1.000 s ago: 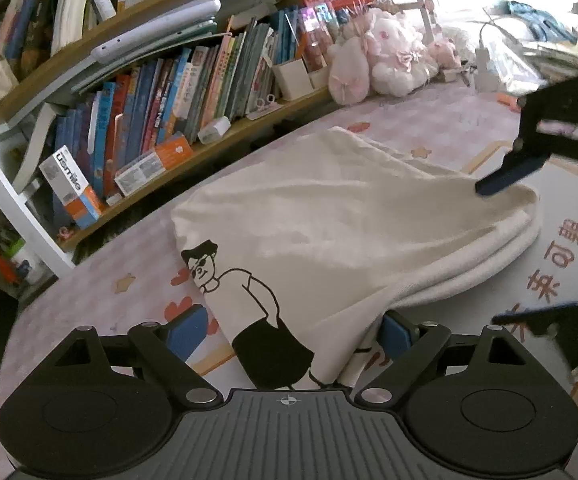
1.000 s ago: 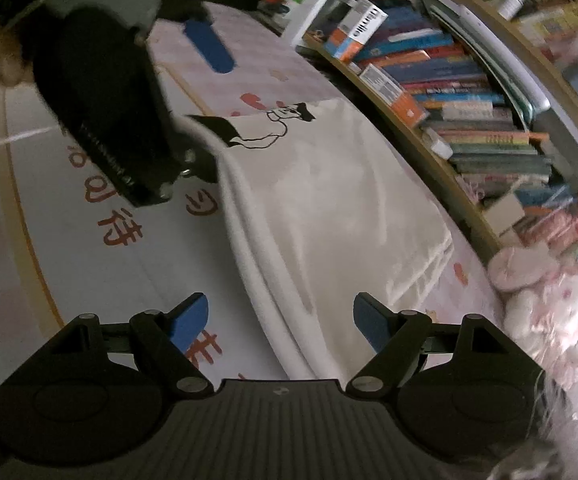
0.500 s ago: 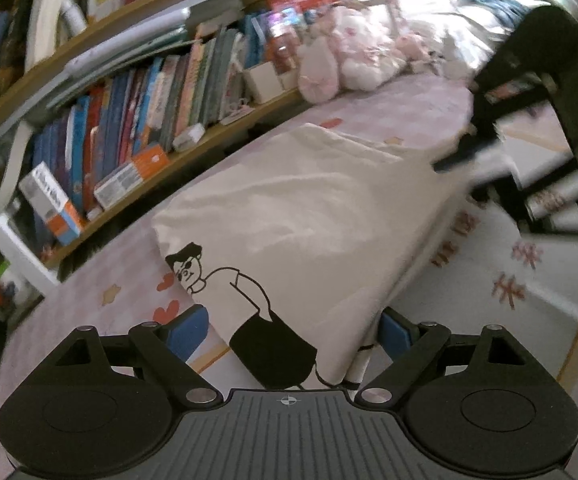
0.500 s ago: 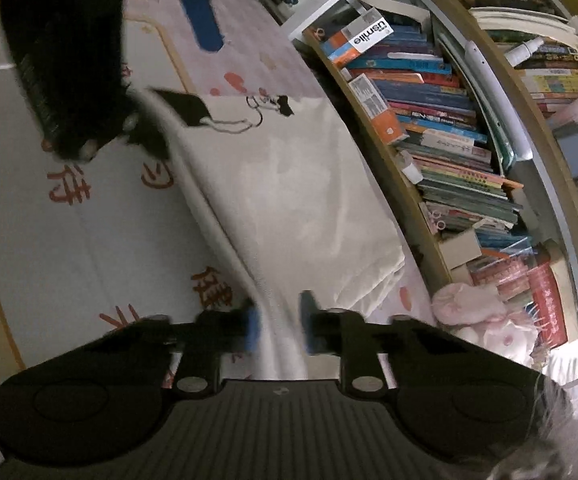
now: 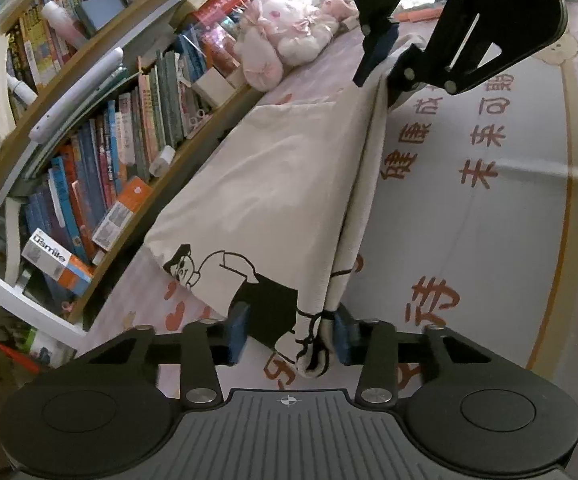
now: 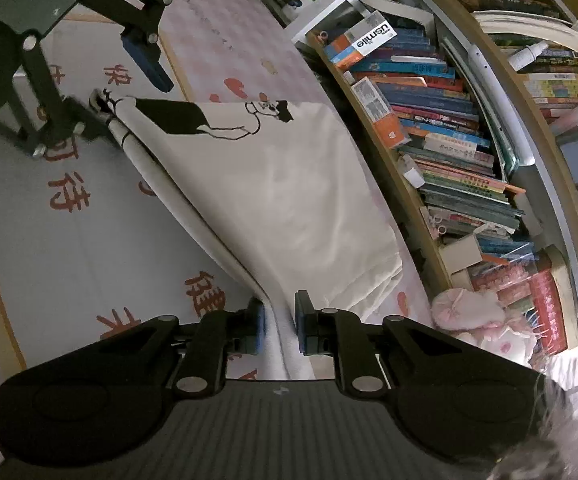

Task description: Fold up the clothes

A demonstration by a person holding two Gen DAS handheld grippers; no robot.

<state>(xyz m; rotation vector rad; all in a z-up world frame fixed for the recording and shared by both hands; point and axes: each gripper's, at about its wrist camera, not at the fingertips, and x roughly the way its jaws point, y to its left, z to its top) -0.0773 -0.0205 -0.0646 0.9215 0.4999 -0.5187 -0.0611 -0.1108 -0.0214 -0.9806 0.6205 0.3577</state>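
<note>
Cream garment (image 5: 281, 184) w/ black line-drawn cartoon figure. Mat (image 5: 489, 240) beside garment: white w/ red-orange characters, tan border; far side pink checks w/ red hearts. Both tongs' pads (image 6: 257, 330) blue, bodies black.

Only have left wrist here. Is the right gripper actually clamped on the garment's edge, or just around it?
Observer: Clamped. The right wrist view shows the right gripper with both pads pressed on the folded edge of the cream garment.
Operator: And the left gripper, seen from that side?
Observer: Not clamped yet. The left gripper has just been closing its jaws around the printed corner. The corner sits against one finger, and the other blue pad stands clear of the cloth.
</note>
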